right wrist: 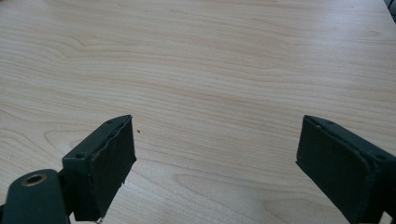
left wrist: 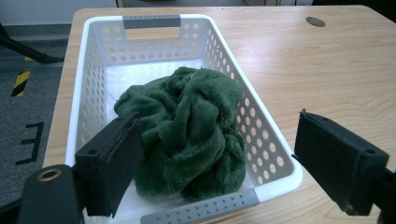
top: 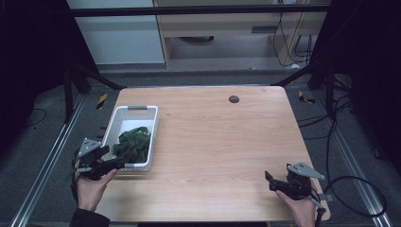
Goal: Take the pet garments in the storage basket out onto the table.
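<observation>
High view: left gripper [top: 124,163], wide open, at white basket [top: 109,130] near worktop [top: 222,142] edge; right gripper [top: 270,182] wide open, empty.

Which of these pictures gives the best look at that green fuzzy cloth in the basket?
The left gripper view: the green cloth sits close up, its plush folds clear, crumpled at the near end of the white basket. In the high view it is a small dark green heap. The right gripper view looks at bare table.

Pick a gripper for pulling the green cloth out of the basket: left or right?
Left, likely. The left gripper sits open at the white basket, facing the green cloth. The right gripper is open over bare table, far across.
</observation>
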`<state>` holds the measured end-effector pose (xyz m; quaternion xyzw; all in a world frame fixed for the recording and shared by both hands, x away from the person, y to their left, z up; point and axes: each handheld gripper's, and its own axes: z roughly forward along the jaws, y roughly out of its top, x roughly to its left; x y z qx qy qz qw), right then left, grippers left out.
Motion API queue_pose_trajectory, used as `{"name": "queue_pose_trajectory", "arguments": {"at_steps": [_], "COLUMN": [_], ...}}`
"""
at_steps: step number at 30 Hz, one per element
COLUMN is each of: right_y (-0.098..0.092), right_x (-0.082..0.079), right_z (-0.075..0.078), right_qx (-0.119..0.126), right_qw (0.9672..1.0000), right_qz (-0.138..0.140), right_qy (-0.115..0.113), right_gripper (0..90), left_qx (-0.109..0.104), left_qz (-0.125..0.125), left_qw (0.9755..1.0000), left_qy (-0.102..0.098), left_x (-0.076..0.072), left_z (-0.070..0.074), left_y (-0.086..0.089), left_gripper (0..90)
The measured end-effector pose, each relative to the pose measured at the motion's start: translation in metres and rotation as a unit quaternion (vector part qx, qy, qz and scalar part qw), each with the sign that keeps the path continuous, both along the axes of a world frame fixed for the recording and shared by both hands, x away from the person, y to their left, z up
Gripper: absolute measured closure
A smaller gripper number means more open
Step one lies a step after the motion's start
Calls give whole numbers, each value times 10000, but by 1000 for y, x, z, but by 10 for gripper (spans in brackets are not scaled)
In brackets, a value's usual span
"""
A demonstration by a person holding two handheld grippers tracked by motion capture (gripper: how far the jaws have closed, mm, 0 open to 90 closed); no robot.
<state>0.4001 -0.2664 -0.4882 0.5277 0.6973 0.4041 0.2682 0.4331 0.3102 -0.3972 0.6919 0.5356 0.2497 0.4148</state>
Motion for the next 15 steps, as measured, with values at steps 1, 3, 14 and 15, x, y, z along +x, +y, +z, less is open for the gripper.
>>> {"name": "queue_pose_trajectory", "arguments": {"at_steps": [1, 3, 14, 15], "right_y": [0, 0, 0, 0], "right_x": [0, 0, 0, 0], "right_z": [0, 0, 0, 0], "right_qx": [2, 2, -1, 3], "right_qw": [10000, 10000, 10000, 10000], "right_qz": [-1, 10, 13, 16], "right_qy": [4, 5, 2, 2], "right_gripper": [115, 114, 113, 112], "left_qx": [8, 37, 176, 178], "left_qz": [5, -5, -80, -73], "left_qw": [10000, 10000, 9997, 9997], "left_qy": [12, 27, 114, 125], "left_x": [2, 4, 17, 18], "left_z": [1, 2, 10, 10], "left_y": [0, -1, -6, -6], "left_gripper": [148, 147, 147, 147]}}
